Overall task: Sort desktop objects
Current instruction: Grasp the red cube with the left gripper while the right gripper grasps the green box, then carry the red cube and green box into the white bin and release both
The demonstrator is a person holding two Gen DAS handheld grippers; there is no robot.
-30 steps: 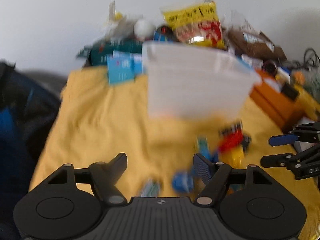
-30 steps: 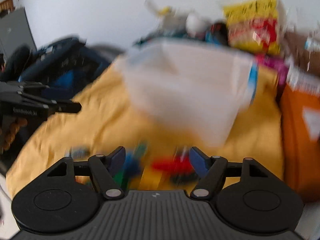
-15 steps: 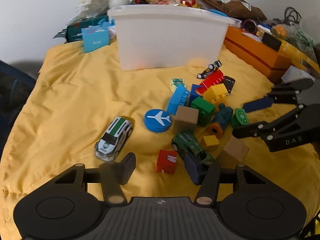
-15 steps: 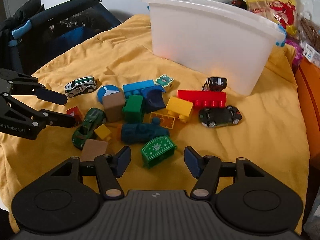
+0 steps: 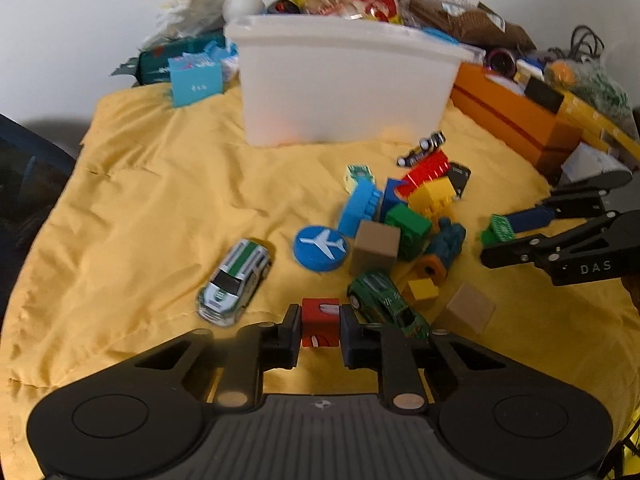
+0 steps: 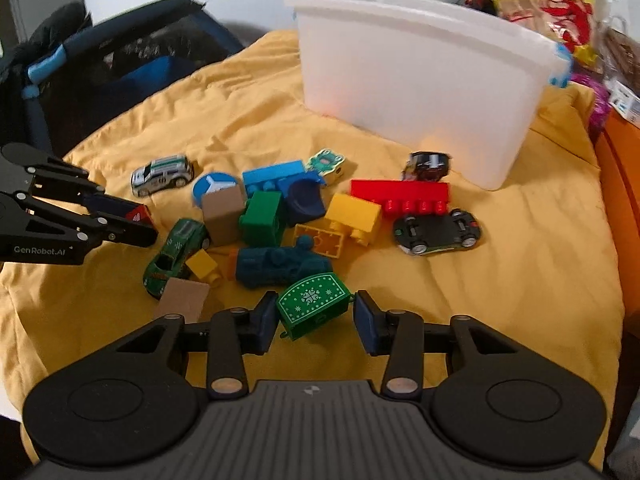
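Toys lie in a heap on a yellow cloth (image 5: 160, 200) in front of a white plastic bin (image 5: 344, 92). My left gripper (image 5: 320, 334) is shut on a small red cube (image 5: 320, 312) at the near edge of the heap; in the right wrist view the red cube (image 6: 138, 213) shows between that gripper's tips (image 6: 132, 220). My right gripper (image 6: 316, 316) straddles a green chest with white snowflake print (image 6: 312, 304). Its jaws are closing; the left pad touches the chest and a small gap remains at the right pad.
A white and green car (image 5: 234, 280), a blue airplane disc (image 5: 321, 247), a green car (image 5: 384, 300), tan cubes and coloured bricks crowd the heap. An orange box (image 5: 516, 120) lines the right. A dark bag (image 6: 120, 60) sits left. Packets pile behind the bin.
Both grippers have sunk toward the cloth. The left jaws went from wide to shut on the red cube. The right jaws have narrowed around the green chest.
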